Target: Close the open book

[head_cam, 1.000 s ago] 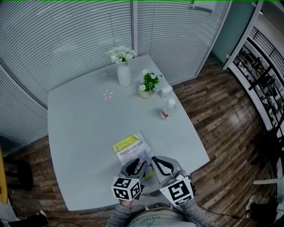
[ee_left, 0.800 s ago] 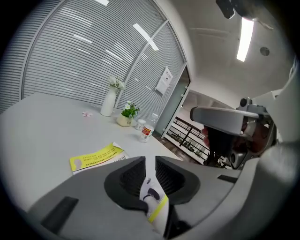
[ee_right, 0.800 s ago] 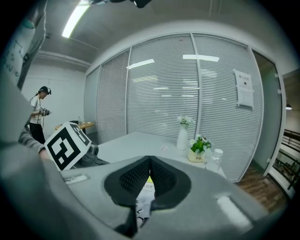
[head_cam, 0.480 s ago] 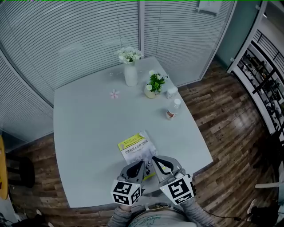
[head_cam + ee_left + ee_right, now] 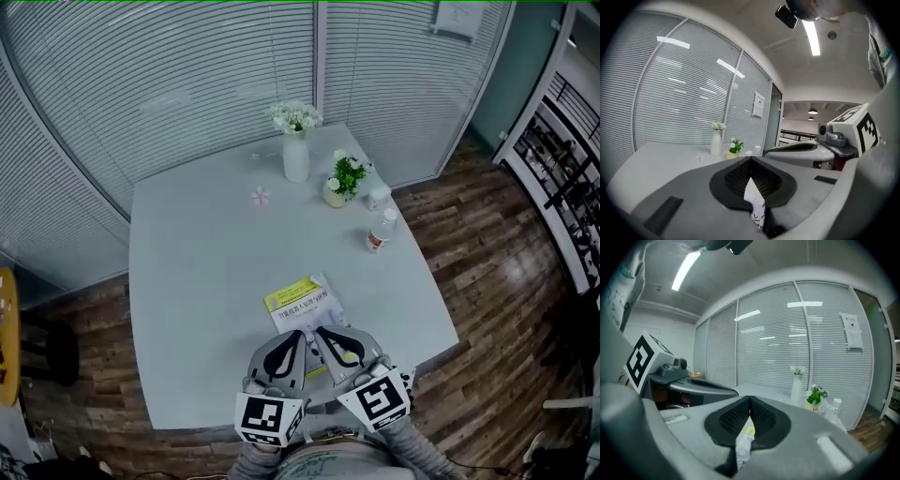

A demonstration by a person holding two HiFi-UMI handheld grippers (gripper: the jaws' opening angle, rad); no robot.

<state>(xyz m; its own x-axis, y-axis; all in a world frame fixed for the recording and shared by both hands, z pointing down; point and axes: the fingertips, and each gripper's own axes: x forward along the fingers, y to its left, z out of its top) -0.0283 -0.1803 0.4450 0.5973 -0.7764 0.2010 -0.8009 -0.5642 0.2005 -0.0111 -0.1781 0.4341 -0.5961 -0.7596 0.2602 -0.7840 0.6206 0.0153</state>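
My left hand-held gripper (image 5: 750, 160): jaws pressed together at the tips, with a sliver of printed white paper in the slot behind them. My right hand-held gripper (image 5: 750, 399): likewise pressed together, with a white-and-yellow strip in its slot. Whether either sliver is clamped, I cannot make out. In the head view both tips sit side by side over the near end of the book (image 5: 298, 298), which lies yellow face up on the worktop (image 5: 187, 281). Its near edge is hidden under my grippers. A vase (image 5: 296, 159) and a bottle (image 5: 380, 230) stand well apart, at the far corner.
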